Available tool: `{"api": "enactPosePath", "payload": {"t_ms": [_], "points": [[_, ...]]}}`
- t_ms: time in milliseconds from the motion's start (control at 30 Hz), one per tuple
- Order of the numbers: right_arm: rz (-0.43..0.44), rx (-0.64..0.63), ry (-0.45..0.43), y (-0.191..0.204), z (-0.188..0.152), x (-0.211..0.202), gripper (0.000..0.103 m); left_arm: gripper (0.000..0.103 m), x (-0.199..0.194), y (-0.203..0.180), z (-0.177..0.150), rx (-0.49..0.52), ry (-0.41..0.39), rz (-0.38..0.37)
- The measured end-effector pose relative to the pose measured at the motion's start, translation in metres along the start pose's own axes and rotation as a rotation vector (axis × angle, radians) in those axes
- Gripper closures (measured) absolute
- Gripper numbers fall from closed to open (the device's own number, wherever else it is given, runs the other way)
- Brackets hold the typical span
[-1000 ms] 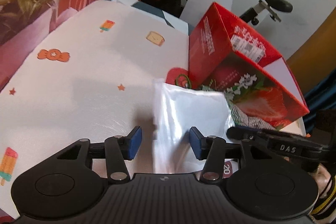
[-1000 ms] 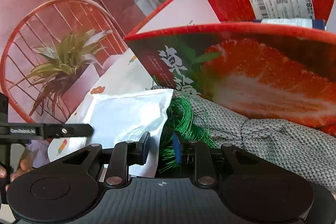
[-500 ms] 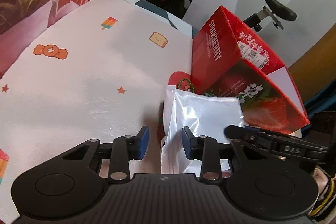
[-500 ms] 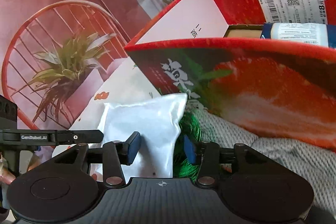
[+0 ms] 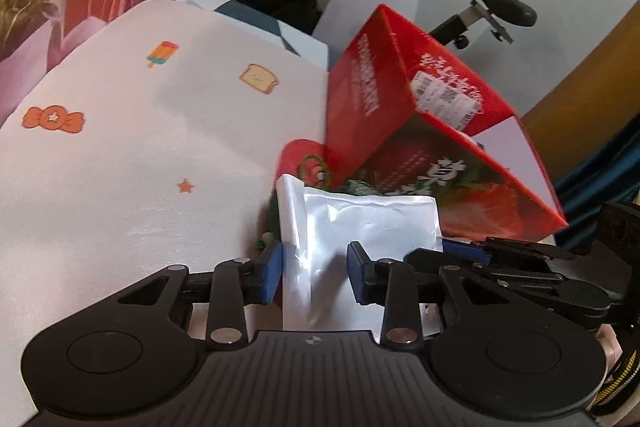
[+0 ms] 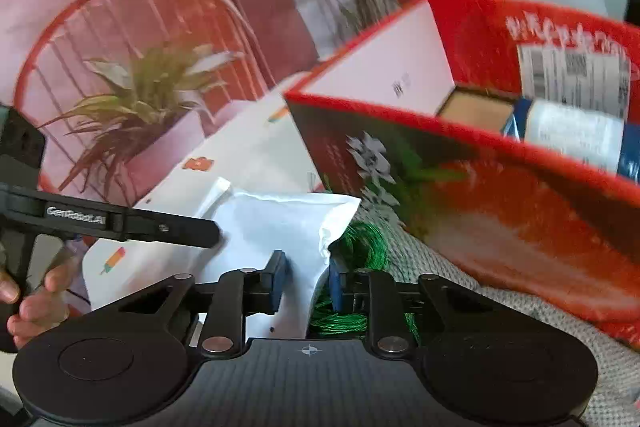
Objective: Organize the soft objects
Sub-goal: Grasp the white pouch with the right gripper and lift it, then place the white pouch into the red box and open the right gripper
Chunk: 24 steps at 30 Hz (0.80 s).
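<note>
The white soft pouch point(image 5: 360, 223) is held up just beside the red strawberry box point(image 5: 420, 131), gripped between the pads of both the left gripper point(image 5: 314, 269) and the right gripper point(image 6: 306, 277), so a lift over the rim is judged to be called for next

Glossy white plastic pouch point(image 5: 360, 223), glossy red cardboard box point(image 6: 500, 211), rough grey knit cloth point(image 6: 520, 311), shiny green thread point(image 6: 360, 243)

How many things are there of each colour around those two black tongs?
White: 1, the white pouch
Red: 1, the strawberry box
Green: 1, the green thread bundle
Grey: 1, the grey knit
Total: 4
</note>
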State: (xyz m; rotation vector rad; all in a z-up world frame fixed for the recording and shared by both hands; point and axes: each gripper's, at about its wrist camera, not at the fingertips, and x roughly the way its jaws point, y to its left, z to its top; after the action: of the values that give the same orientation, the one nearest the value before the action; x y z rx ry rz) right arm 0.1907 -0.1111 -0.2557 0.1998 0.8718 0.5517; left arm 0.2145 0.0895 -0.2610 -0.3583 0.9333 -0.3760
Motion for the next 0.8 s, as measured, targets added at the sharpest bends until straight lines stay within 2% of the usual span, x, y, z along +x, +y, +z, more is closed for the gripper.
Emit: {"api": "enactPosePath", "payload": {"t_ms": [133, 200, 400, 467, 567, 633, 800], "points": [[-0.020, -0.079, -0.025, 0.010, 0.000, -0.014, 0.085, 0.068, 0.002, 0.001, -0.003, 0.009, 0.007, 0.007], [-0.041, -0.116, -0.029, 0.014, -0.001, -0.015, 0.086, 0.068, 0.003, 0.006, -0.004, -0.025, 0.002, 0.003], [-0.060, -0.103, -0.010, 0.008, -0.007, -0.013, 0.086, 0.068, 0.003, 0.015, -0.002, -0.065, -0.002, -0.004], [-0.059, -0.099, -0.009, 0.007, -0.009, -0.013, 0.086, 0.074, 0.004, 0.013, -0.003, -0.055, -0.006, -0.007], [-0.070, -0.098, -0.011, 0.008, -0.010, -0.013, 0.088, 0.093, 0.001, 0.003, -0.002, -0.013, -0.022, 0.008], [-0.070, -0.105, -0.021, 0.011, -0.009, -0.017, 0.089, 0.093, -0.003, 0.000, -0.001, -0.002, -0.032, 0.017], [-0.064, -0.158, -0.083, 0.024, -0.001, -0.037, 0.090, 0.093, -0.017, -0.002, 0.005, -0.026, -0.083, -0.031]]}}
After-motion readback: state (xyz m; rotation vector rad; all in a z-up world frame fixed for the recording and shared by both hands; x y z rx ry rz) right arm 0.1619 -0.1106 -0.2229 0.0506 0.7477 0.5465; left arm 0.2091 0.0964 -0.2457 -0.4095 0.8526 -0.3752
